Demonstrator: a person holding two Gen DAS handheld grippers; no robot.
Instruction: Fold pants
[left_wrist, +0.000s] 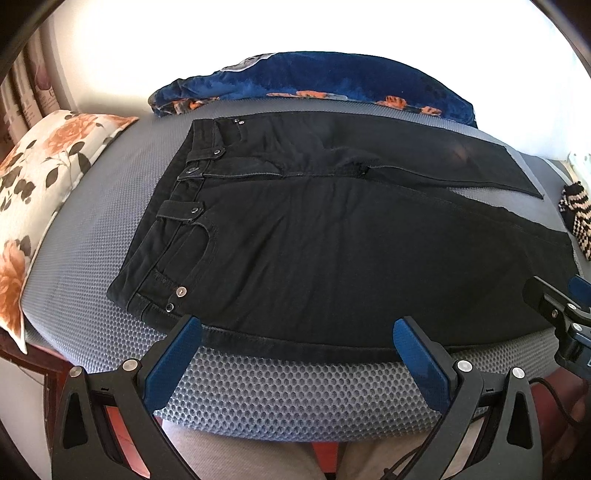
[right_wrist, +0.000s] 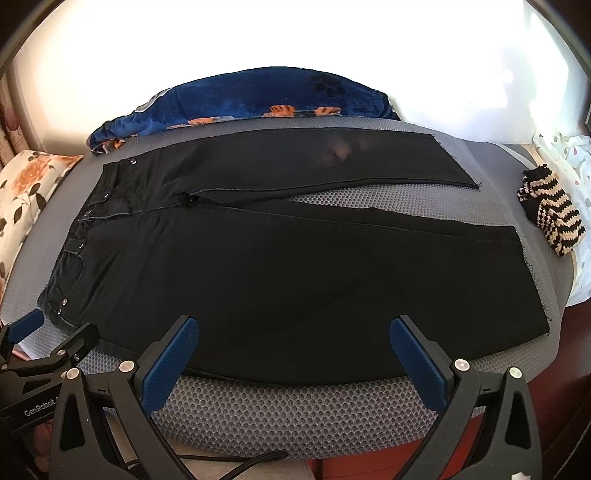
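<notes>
Black pants (right_wrist: 295, 266) on grey mesh mat (right_wrist: 295, 410); blue orange-flowered blanket (right_wrist: 258, 98) at twelve o'clock; white pillow (left_wrist: 44, 173), orange roses, at nine; black-and-beige striped knit (right_wrist: 554, 218) at three

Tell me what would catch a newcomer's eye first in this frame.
The black pants dominate, spread flat across the grey mesh pad, waistband to the left and both legs apart toward the right. Both open grippers, left and right, sit at the near edge. A blue floral blanket lies bunched behind, and a striped knit item at far right.
</notes>
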